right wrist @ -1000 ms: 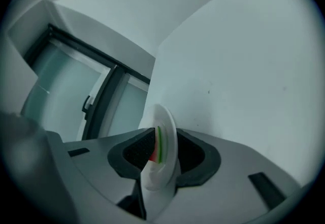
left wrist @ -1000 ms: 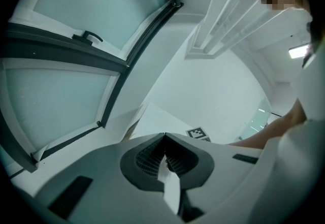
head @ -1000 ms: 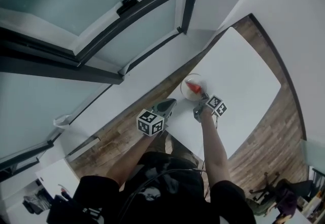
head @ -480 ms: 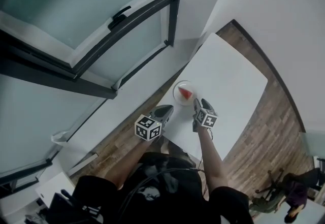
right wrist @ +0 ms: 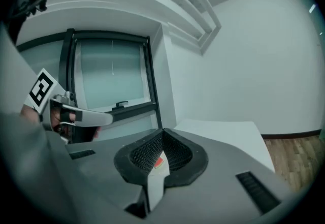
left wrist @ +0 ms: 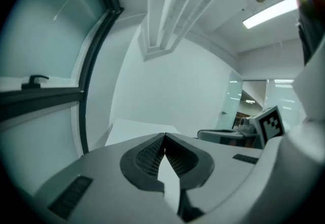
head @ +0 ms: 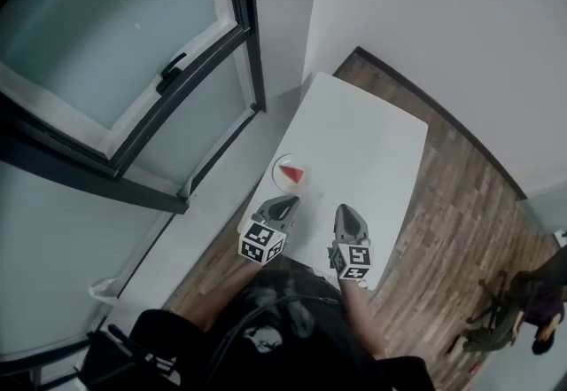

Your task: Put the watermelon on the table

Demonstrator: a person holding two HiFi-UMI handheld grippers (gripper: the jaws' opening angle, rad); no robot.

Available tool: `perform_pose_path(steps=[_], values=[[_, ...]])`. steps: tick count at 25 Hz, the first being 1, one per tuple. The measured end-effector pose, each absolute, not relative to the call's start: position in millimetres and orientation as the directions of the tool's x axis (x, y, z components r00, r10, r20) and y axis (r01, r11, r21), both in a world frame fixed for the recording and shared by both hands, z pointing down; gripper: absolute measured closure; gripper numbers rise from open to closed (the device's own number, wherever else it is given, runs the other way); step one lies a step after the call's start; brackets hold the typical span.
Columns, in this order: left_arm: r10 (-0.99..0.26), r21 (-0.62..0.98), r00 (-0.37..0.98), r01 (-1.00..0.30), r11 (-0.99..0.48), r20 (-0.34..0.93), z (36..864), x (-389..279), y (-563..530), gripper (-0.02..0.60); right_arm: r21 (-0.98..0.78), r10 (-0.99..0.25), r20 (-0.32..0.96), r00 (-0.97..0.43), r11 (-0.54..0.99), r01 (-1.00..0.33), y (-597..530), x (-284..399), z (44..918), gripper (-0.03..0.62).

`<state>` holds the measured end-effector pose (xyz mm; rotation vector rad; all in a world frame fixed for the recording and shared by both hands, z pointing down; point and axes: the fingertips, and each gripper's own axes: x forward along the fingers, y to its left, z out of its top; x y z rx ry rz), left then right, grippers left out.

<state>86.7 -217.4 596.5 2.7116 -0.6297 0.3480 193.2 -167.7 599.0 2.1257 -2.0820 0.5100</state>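
Note:
A red watermelon slice (head: 293, 174) lies on a small round plate (head: 282, 163) near the window-side edge of the white table (head: 368, 136). My left gripper (head: 283, 203) hangs over the table's near corner, short of the plate, shut and empty. In the left gripper view its jaws (left wrist: 164, 137) meet at the tips with the table (left wrist: 137, 129) beyond. To its right my right gripper (head: 346, 214) is also shut and holds nothing. The right gripper view shows the slice (right wrist: 158, 161) on the plate through the gap behind the closed tips (right wrist: 162, 131).
A large window with a dark frame and handle (head: 173, 70) runs along the left, above a white sill. Wooden floor (head: 461, 221) surrounds the table. A white wall stands behind it. An office chair (head: 496, 318) sits at the lower right.
Both grippers have drawn back from the plate toward the person and risen. The right gripper was at the watermelon on the plate, then came away shut and rolled. The slice stays on the plate.

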Motion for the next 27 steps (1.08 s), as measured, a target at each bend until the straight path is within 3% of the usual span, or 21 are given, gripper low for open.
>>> perform_pose_path(steps=[8, 27], values=[[-0.386, 0.157, 0.882, -0.436, -0.886, 0.269, 560, 116, -204, 0.577, -0.132, -0.965, 0.259, 0.036, -0.072, -0.989, -136, 212, 558, 0.582], [-0.438, 0.164, 0.838, -0.506, -0.847, 0.326, 579, 88, -188, 0.577, -0.138, -0.961, 0.248, -0.123, 0.091, -0.986, -136, 175, 556, 0.583]])
